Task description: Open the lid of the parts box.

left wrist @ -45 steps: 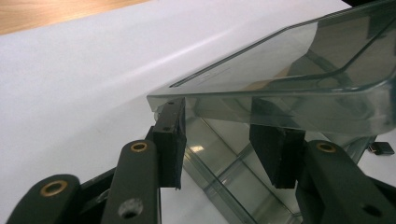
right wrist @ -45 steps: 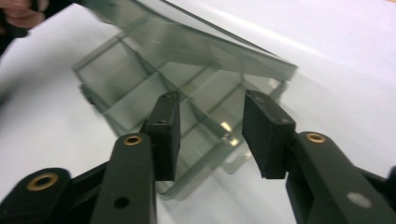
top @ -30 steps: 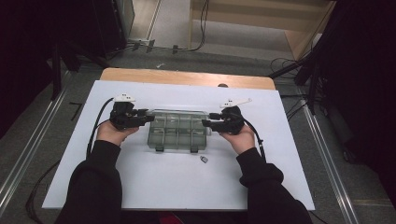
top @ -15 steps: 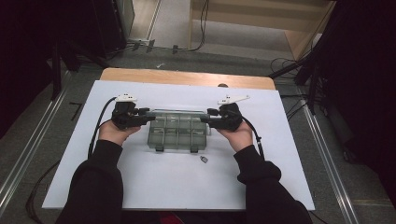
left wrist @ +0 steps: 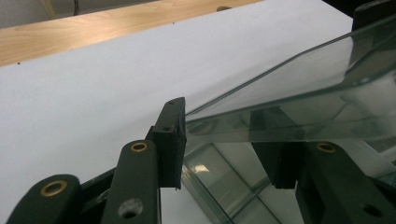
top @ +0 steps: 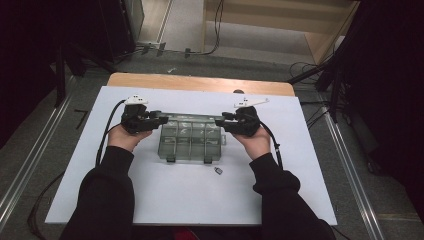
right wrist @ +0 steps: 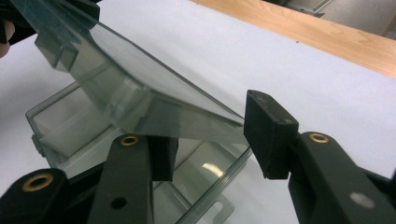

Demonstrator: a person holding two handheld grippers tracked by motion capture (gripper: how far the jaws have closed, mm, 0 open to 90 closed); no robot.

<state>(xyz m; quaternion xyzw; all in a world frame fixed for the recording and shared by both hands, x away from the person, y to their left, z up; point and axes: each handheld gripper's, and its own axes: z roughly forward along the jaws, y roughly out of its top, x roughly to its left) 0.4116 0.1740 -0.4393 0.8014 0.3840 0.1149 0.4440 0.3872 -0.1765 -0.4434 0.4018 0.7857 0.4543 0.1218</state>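
Both tongs [top: 159,119] [top: 226,122] grasp the clear box's [top: 190,142] raised lid [left wrist: 289,100]; compartments seemingly empty.

Both grippers, left gripper [top: 159,119] and right gripper [top: 224,122], shifted slightly rearward, lifting clear lid [left wrist: 299,93] further off box [top: 190,142].

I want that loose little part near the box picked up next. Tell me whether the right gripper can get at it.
Probably yes, once freed: the small metal part lies alone on the white sheet, just in front of the clear compartment box. But the right gripper is busy at the box's lid.
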